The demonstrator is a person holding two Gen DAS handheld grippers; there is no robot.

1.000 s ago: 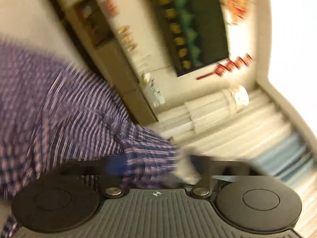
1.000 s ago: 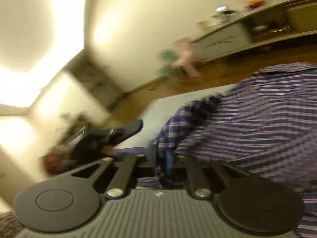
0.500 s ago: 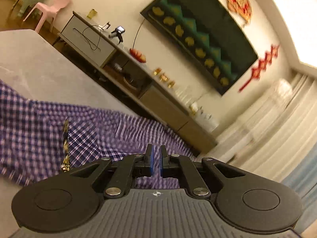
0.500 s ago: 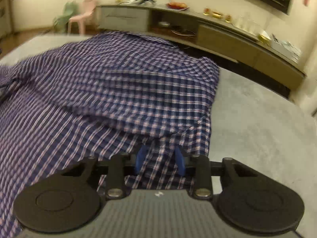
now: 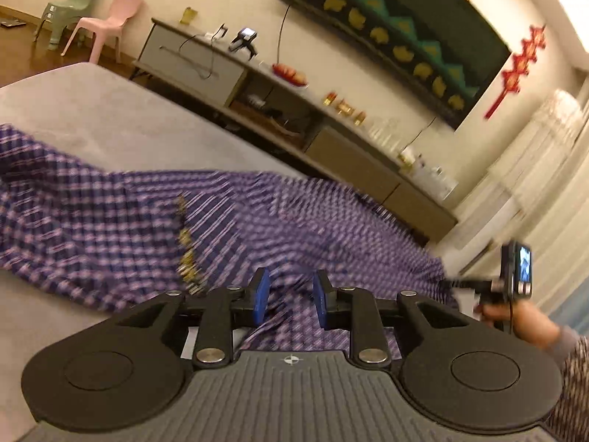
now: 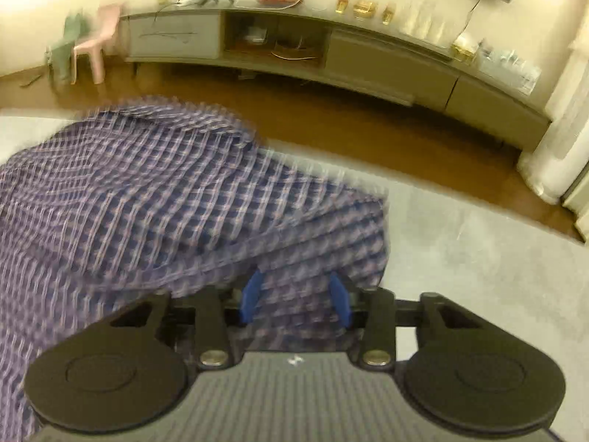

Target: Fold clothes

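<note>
Left wrist: left tongs (image 5: 289,300) just spread off plaid shirt (image 5: 110,221); right tongs (image 6: 294,296) widening, cloth released

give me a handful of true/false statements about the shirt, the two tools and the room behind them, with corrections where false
1. The shirt is plain white. False: it is a purple and blue check.
2. The shirt lies on a grey surface. True.
3. The left tool has its blue pads pressed together. False: a gap shows between them, with checked cloth in it; they have just been opening.
4. The right tool stands open, the shirt beneath and between its fingers. True; its jaws have just been opening too.
5. A pink chair stands by the wall beside a green chair. True.
6. The long cabinet has nothing on top. False: small jars and a dish sit on it.
</note>
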